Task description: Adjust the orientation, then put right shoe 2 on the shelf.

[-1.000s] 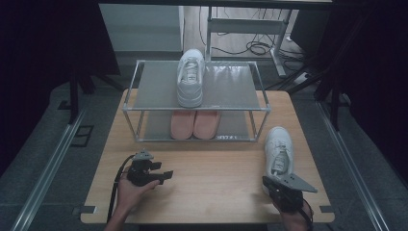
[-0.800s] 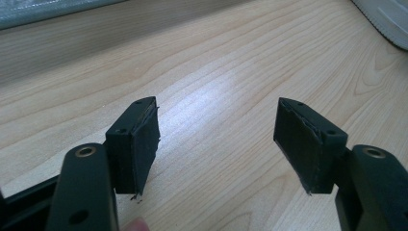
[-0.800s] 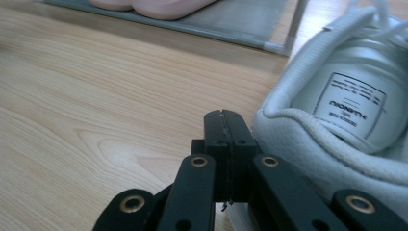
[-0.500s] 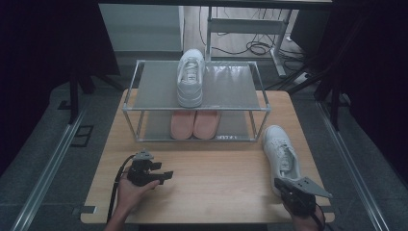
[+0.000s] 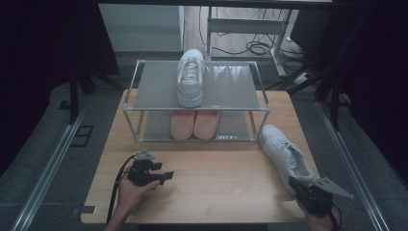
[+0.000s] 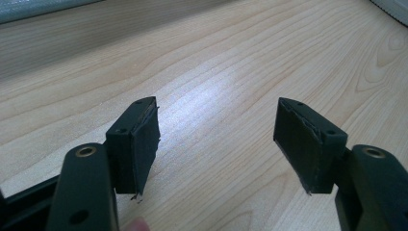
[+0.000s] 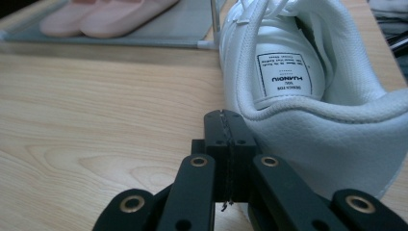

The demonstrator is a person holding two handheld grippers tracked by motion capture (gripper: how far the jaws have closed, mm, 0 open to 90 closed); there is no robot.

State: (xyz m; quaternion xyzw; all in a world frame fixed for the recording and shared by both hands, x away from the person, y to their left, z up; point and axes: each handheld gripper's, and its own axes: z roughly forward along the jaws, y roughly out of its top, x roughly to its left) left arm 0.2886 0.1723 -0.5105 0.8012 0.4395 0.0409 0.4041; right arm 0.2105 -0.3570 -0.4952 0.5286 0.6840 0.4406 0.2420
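Right claw (image 7: pixel 226 120) of mine is pressed together on nothing, tips at the heel of the white shoe (image 7: pixel 308 82) lying on the table (image 5: pixel 216 187) beside the rack (image 5: pixel 159 86); left claw (image 6: pixel 216 139) spread.

Dim surroundings, soft tabletop glare

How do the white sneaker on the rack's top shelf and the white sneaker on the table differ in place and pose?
The sneaker on the top shelf stands on the metal rack, squared to it, above the pink shoes. The sneaker on the table lies on the wood right of the rack, angled, its heel beside the right gripper, whose jaws are shut. Both are white, laced and upright on their soles.
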